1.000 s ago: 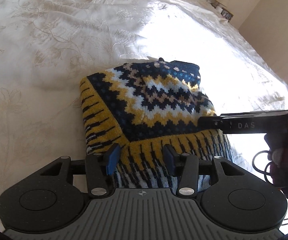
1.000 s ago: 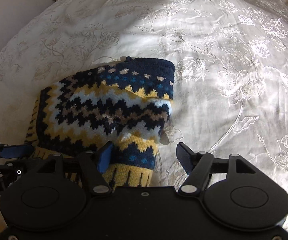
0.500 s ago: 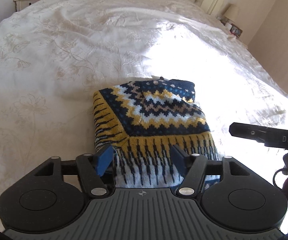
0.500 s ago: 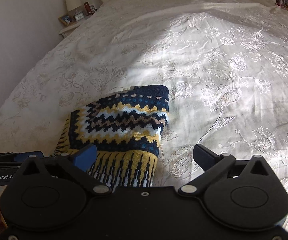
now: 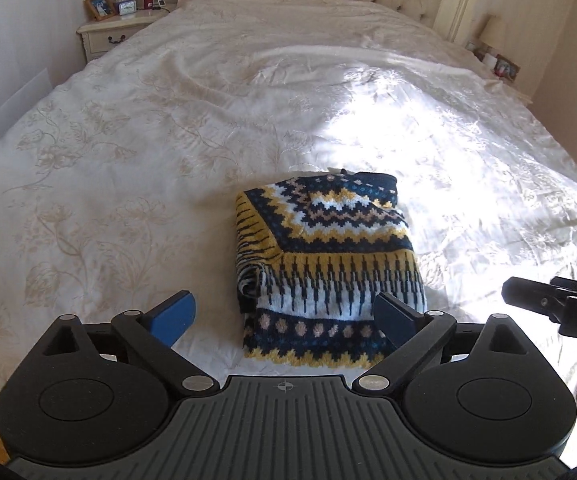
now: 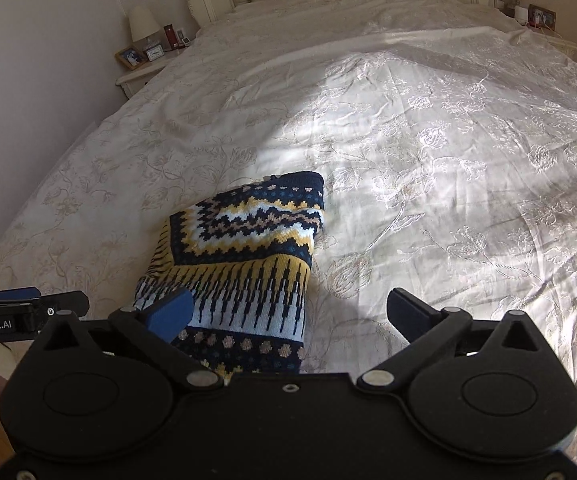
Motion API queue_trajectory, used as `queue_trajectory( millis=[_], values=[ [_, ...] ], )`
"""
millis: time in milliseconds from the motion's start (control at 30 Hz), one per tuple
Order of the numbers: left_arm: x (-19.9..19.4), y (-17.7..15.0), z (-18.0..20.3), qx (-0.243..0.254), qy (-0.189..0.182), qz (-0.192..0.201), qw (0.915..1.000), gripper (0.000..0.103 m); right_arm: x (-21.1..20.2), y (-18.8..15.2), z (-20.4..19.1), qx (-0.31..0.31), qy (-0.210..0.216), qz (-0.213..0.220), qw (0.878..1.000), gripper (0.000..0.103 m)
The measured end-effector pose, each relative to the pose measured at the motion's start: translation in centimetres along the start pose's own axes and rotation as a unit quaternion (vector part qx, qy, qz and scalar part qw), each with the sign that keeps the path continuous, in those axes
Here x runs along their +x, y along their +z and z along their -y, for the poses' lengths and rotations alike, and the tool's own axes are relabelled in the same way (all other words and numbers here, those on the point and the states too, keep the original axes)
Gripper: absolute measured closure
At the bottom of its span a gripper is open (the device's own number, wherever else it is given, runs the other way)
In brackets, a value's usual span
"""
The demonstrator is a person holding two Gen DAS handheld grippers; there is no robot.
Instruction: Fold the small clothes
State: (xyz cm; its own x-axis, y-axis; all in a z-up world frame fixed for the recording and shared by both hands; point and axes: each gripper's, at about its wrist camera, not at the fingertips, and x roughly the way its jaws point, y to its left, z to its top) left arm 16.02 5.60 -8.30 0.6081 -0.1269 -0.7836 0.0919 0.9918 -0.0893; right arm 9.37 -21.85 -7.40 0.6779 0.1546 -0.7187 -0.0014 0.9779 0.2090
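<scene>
Your left gripper [image 5: 284,320] and right gripper [image 6: 288,314] both stand wide apart and empty, now pulled up and back from the sweater [image 5: 328,264] they were closing on a second ago. It lies folded just ahead of your left jaws, left of the right ones; the fold looks finished. Bare bedspread [image 5: 128,152] surrounds it, with its near edge below your grippers.

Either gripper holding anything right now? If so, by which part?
Nothing is held. The left gripper and right gripper are both open and clear of the folded knit sweater, which lies on the bed.
</scene>
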Motion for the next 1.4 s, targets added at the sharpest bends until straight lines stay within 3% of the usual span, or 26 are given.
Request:
queue_trajectory(
  millis=[133,233,333,567,800,1100,1400],
  values=[
    [-2.1,0.1,0.6,-0.003,0.077,-0.002,0.997,0.007,-2.2,-0.6,-0.7,-0.011,0.015,0.021,1.0,0.0],
    [-3.3,0.0,0.7,-0.017,0.1,0.003,0.9948,0.008,-3.6,-0.8,-1.3,-0.015,0.026,0.042,0.999,0.001],
    [-4.4,-0.2,0.7,-0.029,0.091,0.007,0.9954,0.008,-4.8,-1.0,-1.8,-0.021,0.018,0.057,0.998,0.001],
    [-6.0,-1.1,1.4,-0.046,0.079,0.006,0.9958,0.013,-5.8,-1.5,-2.1,-0.02,-0.01,0.04,0.999,0.001],
    [-6.9,-1.7,2.1,-0.037,0.094,0.006,0.9949,0.013,-7.0,-2.1,-2.3,-0.032,-0.046,0.046,0.997,0.001],
    [-6.8,-2.6,3.5,-0.019,0.093,-0.009,0.9955,0.013,-7.6,-2.5,-1.7,-0.013,-0.004,0.035,0.999,0.001],
    [-5.8,-3.2,4.1,-0.004,0.084,-0.039,0.9957,0.013,-7.3,-2.9,-1.5,-0.001,-0.001,0.021,1.0,0.001]
  ],
)
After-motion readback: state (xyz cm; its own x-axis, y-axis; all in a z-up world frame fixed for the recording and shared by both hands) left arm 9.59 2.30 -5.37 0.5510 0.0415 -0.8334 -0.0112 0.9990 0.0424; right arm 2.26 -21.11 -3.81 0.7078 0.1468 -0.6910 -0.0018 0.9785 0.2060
